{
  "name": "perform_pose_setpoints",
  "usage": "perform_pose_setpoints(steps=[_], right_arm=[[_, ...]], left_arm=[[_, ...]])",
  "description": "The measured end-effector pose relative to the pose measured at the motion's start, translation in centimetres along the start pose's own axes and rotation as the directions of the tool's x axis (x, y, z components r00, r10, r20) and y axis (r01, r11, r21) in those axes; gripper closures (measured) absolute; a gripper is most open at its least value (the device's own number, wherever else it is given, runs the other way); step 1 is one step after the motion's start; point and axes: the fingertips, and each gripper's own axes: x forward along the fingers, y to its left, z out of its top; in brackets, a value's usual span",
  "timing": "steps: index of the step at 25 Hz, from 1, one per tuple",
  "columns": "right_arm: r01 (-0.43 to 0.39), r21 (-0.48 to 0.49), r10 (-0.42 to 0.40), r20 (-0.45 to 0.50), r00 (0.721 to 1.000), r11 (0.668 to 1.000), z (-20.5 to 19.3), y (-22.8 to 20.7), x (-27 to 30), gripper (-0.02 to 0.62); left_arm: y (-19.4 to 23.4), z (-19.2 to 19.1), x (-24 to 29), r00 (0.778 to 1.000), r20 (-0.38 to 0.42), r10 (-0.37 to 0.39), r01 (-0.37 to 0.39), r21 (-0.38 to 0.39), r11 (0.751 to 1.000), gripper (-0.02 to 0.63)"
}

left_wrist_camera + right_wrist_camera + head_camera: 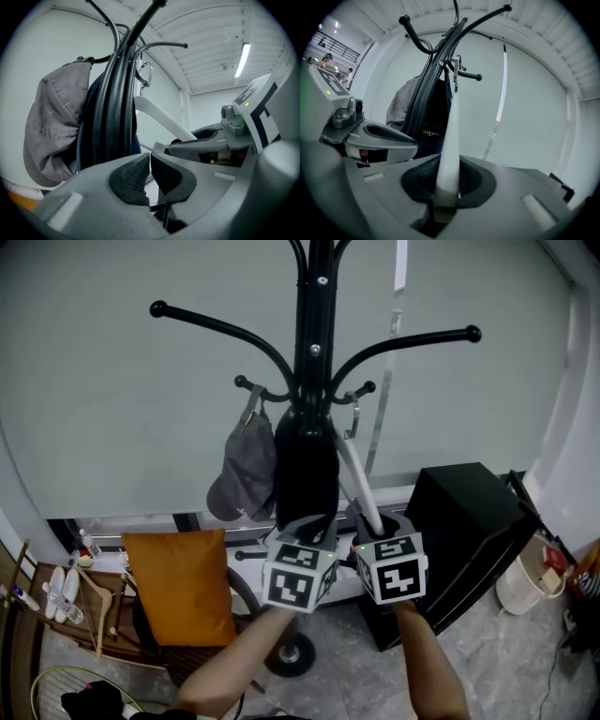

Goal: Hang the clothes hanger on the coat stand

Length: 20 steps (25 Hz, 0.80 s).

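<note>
Two grippers side by side before coat stand [314, 352]; right gripper [447, 180] fingers clamped on white hanger [452, 126], left gripper [149, 176] fingers closed together, empty.

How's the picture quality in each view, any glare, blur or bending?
Head view: evenly lit, sharp, coat stand dark against the pale blind. Left gripper view: fisheye bending, dark corners, bright ceiling light. Right gripper view: same bending, white hanger soft near the lens.
</note>
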Motion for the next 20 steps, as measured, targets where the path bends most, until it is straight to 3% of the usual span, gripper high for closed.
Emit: perform_pose_setpoints(steps=[20], right_arm=[[-0.004,-0.007,0.004,-0.017,1.000,1.000,-0.7,0.1,2.4,0.526]], left_arm=[[1.1,-1.1,0.5,1.000,-0.019,-0.001,0.001,0.000,1.000,0.594]])
